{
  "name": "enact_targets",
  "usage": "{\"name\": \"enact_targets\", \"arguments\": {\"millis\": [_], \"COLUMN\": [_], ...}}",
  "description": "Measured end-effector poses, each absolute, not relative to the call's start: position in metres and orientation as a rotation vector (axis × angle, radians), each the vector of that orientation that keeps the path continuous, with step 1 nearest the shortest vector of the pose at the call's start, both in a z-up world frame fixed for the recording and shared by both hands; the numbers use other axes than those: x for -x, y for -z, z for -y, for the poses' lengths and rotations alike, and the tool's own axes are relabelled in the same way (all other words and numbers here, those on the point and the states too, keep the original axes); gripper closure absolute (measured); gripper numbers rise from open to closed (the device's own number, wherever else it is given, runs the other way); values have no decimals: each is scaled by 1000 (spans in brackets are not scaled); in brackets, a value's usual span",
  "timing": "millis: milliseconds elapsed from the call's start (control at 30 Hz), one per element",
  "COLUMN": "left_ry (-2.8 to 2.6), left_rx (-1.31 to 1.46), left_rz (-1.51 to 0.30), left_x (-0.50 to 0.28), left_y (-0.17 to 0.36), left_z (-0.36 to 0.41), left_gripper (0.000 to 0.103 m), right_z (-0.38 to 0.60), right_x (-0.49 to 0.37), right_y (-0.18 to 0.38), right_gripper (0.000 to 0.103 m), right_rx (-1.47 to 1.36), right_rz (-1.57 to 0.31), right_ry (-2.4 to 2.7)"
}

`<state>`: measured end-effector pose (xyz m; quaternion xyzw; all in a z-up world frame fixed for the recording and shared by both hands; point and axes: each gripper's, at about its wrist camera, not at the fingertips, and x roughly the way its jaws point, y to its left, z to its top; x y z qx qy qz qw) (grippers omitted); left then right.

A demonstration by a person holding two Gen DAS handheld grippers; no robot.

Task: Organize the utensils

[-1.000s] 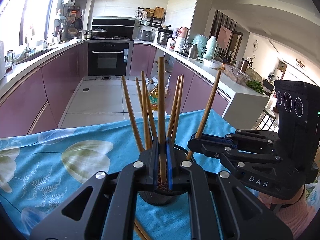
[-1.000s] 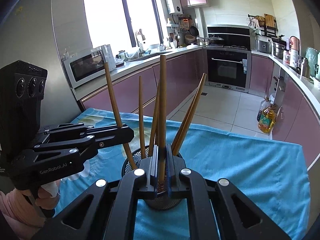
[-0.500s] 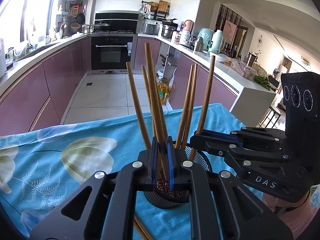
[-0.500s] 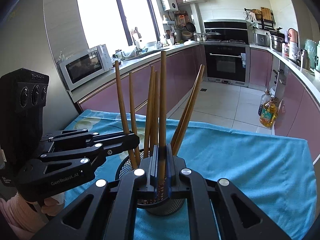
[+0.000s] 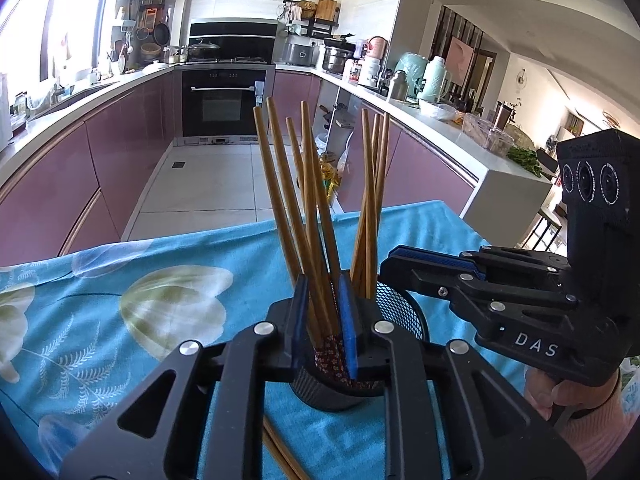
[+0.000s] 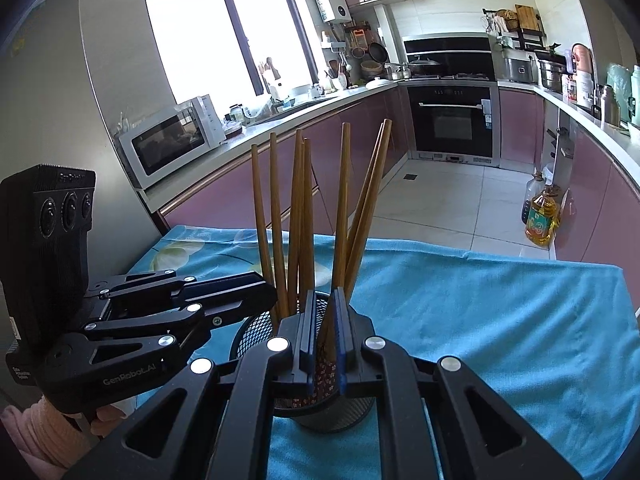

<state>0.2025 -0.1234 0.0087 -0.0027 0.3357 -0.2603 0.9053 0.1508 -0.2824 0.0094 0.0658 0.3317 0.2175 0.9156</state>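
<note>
Broadly, a turquoise tablecloth with pale flower prints [image 5: 120,320] covers the table in a kitchen of mauve cabinets, and a round black wire-mesh holder [image 6: 256,332] stands upright on it between the two hand-held tools. Wooden chopsticks with patterned red tips [image 5: 304,208] stand fanned out in that holder, tips down, and two more loose chopsticks [image 5: 280,456] lie flat on the cloth just in front of it. Over the holder's near rim the left gripper [image 5: 323,320] has its blue-padded jaws opening; several chopstick shafts pass through the gap, and whether a pad touches any of them cannot be told. From the other side the right gripper [image 6: 323,332] reaches to the holder's rim with its jaws nearly pressed together, a narrow slit left, and one chopstick [image 6: 342,208] runs up through that slit; whether the pads pinch it cannot be told. A second ago each tool clamped a single upright chopstick; now both sticks sit lower and lean among the others, and the left jaws are wider than before.
</note>
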Motion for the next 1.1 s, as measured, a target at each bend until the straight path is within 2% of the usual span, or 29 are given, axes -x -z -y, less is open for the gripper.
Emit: {"name": "enact_targets", "arguments": {"millis": [67, 200, 233, 300, 467, 533, 567, 667, 700, 867, 1100], "left_ry": [532, 503, 494, 483, 439, 417, 403, 365, 357, 321, 285], "left_rx": [2, -8, -13, -9, -15, -24, -28, -32, -29, -31, -30], "left_rz": [-688, -669, -659, -644, -602, -589, -581, -568, -569, -573, -628], "left_x": [-200, -189, -185, -177, -155, -146, -142, -130, -126, -103, -86], "left_y": [-8, -6, -6, -7, -8, -7, -6, -3, -1, 14, 39], "left_z": [122, 118, 116, 110, 92, 84, 79, 64, 60, 43, 33], "left_gripper": [83, 73, 72, 63, 50, 44, 37, 29, 24, 15, 14], "right_z": [284, 286, 286, 285, 284, 283, 283, 278, 276, 261, 228], "right_x": [-149, -141, -138, -133, -115, -107, -103, -93, -90, -82, -76], "right_y": [-9, -10, -12, -13, -15, -15, -15, -11, -8, 12, 55], "right_gripper": [93, 79, 78, 77, 72, 69, 65, 62, 60, 53, 53], "right_rx": [-141, -144, -145, -145, -147, -147, -148, -148, -146, -125, -67], "right_rz": [-681, -667, -662, -654, -632, -621, -618, -620, -626, -681, -809], "right_ry": [-446, -448, -452, -460, -488, -505, -511, -540, -547, -562, -564]}}
